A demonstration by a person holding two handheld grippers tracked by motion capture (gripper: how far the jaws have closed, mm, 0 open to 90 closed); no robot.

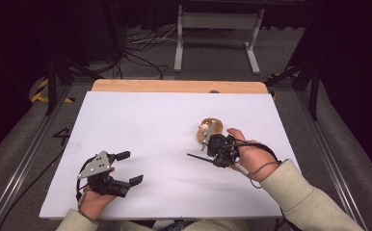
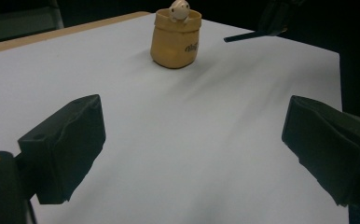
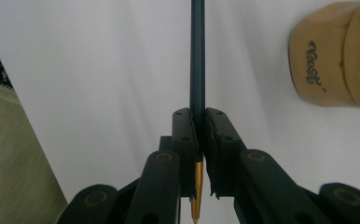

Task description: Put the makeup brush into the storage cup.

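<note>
A tan pot with a small pale figure at its rim stands right of the table's middle; lettering shows on its side. Just in front of the pot, my right gripper is shut on a thin dark pen that points left over the sheet. In the right gripper view the pen runs straight up from the closed jaws, with a gold end below them. My left gripper rests open at the near left, with bare sheet between its jaws. From there the pen shows far off.
A white sheet covers the table, with a wooden strip along the far edge. Behind the table are a grey metal stand and cables on the floor. Black frame legs stand at both sides. A beige sleeve lies near my right gripper.
</note>
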